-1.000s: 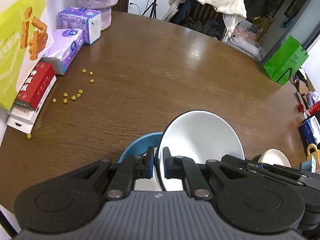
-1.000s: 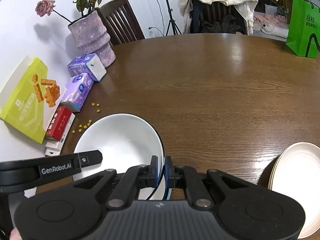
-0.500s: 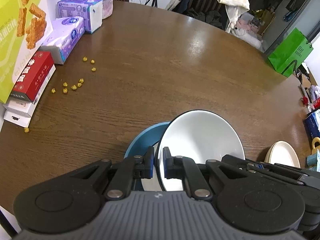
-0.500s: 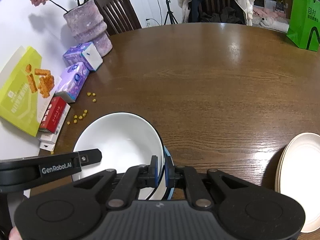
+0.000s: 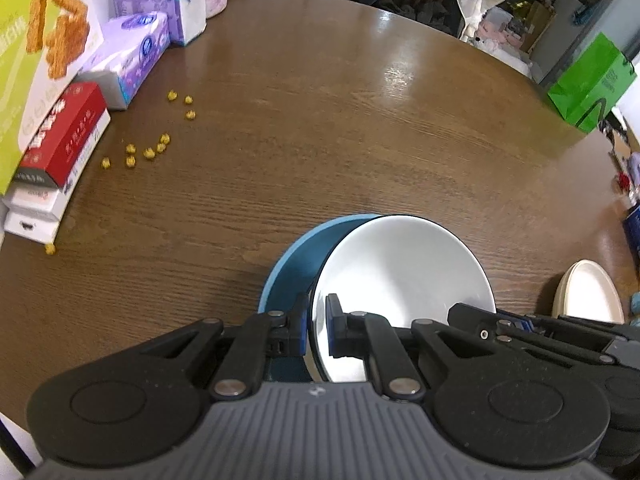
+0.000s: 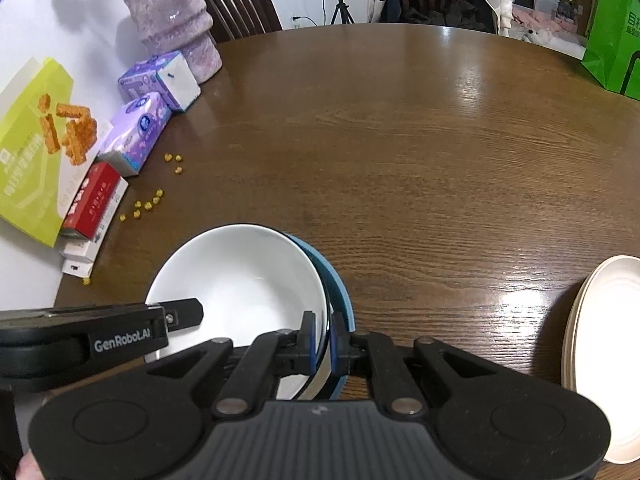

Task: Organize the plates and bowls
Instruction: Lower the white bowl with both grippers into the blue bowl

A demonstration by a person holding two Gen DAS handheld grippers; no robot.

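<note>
You have both jaws clenched on opposite rims of the white bowl (image 5: 400, 268), likely to nest it level into the blue bowl (image 5: 296, 264)

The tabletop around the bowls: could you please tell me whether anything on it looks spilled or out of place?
Yes. Small yellow crumbs lie scattered loose on the wooden table, beside the red box and purple tissue packs at its left edge. They look spilled. Nothing else stands out.

Both tongs point steeply downward. The left tongs (image 5: 317, 328) are clamped tight on a thin rim, one pad on each side. The right tongs (image 6: 322, 342) pinch the opposite rim likewise (a fingertip (image 6: 26, 468) shows at the lower corner).
</note>
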